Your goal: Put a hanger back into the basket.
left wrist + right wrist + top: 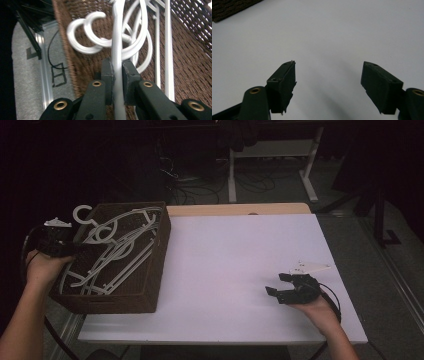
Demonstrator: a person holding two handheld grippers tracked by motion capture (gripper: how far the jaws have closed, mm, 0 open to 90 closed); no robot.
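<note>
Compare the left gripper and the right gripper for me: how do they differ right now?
The left gripper is shut on a white hanger; the right gripper is open with nothing between its jaws. The left gripper sits over the brown basket at the table's left edge; the right gripper is above bare white table. Both are black, two-jawed and hand-held.

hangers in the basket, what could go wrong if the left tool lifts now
The left tool pinches one white hanger on its thin bar, so it might swing or slip. Its hook is interlaced with the other hangers, which could rise along. Snagged hangers might drag the wicker basket toward the table edge.
</note>
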